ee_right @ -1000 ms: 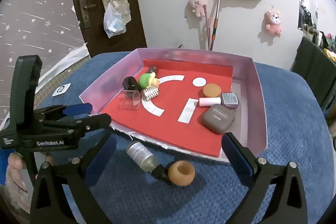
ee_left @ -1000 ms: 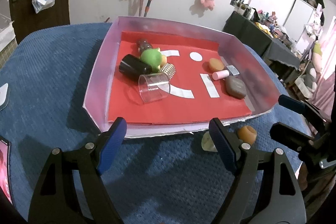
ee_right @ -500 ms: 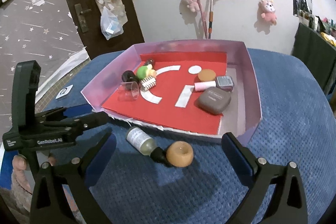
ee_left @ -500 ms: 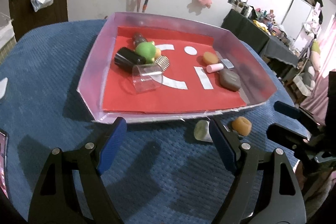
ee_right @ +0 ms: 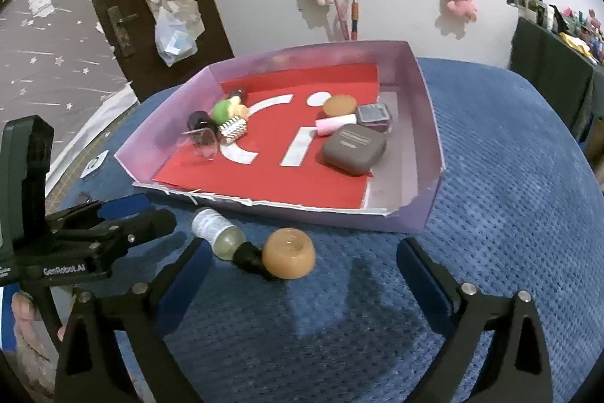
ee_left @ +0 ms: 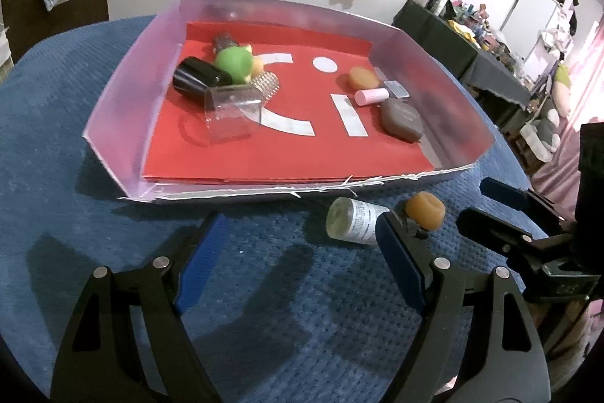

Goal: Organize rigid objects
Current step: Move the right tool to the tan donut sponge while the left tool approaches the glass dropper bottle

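On blue cloth before the tray (ee_left: pixel 445 63): one bottle (ee_right: pixel 217 231), lying flat, brown cap (ee_right: pixel 288 253) attached.
Inside the tray, counted: nine small items, one brown case (ee_right: pixel 353 148) among them. Against a second earlier, sits larger and closer to both tongs. Lies ahead of right gripper (ee_right: pixel 302 269), between its spread, empty jaws; beside left gripper's (ee_left: pixel 302 261) right finger, jaws likewise spread, gripping nothing.

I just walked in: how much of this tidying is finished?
Mostly done: a grey case, pink tube, clear cup and other bits lie in the purple tray. Nothing is in hand; both tools, left and right, are open. One small bottle lies outside on the blue cloth.
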A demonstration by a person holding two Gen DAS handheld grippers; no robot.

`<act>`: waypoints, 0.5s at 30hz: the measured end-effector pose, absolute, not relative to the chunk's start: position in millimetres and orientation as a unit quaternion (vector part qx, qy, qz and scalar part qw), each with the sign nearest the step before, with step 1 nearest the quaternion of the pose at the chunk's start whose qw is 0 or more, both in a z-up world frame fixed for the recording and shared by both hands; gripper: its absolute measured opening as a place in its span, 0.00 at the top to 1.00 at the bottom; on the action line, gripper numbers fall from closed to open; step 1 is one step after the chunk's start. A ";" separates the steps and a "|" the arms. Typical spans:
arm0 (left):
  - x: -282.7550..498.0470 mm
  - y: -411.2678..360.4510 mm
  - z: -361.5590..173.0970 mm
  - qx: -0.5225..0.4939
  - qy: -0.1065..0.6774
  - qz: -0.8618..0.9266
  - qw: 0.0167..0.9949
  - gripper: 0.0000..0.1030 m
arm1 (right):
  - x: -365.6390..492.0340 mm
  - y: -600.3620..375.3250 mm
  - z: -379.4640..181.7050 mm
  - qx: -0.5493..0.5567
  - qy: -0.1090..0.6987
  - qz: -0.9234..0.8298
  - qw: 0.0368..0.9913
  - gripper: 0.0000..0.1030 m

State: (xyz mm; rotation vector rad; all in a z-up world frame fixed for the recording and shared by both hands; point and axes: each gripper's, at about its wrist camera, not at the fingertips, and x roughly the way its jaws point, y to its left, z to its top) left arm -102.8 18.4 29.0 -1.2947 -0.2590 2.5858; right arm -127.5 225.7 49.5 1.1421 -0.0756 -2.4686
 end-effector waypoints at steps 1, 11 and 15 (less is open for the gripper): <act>-103.6 19.6 27.8 -0.445 -0.090 0.883 0.119 0.22 | -128.8 227.0 48.0 0.412 -0.029 -0.887 0.206 0.03; -117.2 43.8 18.2 -0.458 -0.090 0.875 0.129 0.22 | -132.9 232.0 37.2 0.424 -0.016 -0.886 0.186 0.04; -124.9 52.7 12.7 -0.466 -0.094 0.869 0.135 0.22 | -132.8 235.9 36.9 0.424 -0.017 -0.887 0.182 0.04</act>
